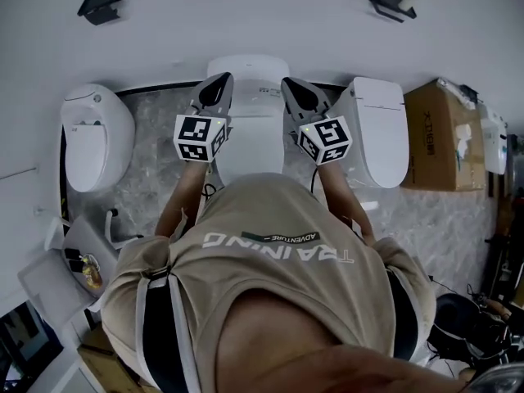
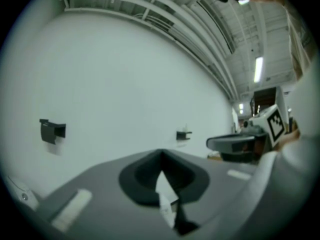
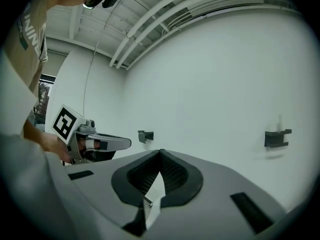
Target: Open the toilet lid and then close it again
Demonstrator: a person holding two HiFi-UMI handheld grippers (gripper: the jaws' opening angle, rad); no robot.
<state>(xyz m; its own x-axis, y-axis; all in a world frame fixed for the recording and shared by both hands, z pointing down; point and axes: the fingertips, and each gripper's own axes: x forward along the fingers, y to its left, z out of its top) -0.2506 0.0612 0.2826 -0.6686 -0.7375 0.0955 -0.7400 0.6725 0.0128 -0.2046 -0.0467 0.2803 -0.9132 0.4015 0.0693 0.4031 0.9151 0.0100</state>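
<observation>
The middle toilet (image 1: pixel 250 129) is white and stands against the wall with its lid down; my grippers and arms cover part of it. Both grippers are held up side by side above it, pointing level at the white wall. My left gripper (image 1: pixel 214 84) (image 2: pixel 161 153) is shut, its jaw tips meeting with nothing between them. My right gripper (image 1: pixel 293 85) (image 3: pixel 160 152) is also shut and empty. Neither touches the toilet. The left gripper view shows the right gripper (image 2: pixel 239 144) off to its right, and the right gripper view shows the left gripper (image 3: pixel 106 144) off to its left.
A second toilet (image 1: pixel 94 137) stands to the left and a third toilet (image 1: pixel 381 129) to the right. A cardboard box (image 1: pixel 442 133) sits at the far right. Two dark brackets (image 1: pixel 102 5) (image 1: pixel 391 4) are fixed high on the wall. Small items lie at the lower left.
</observation>
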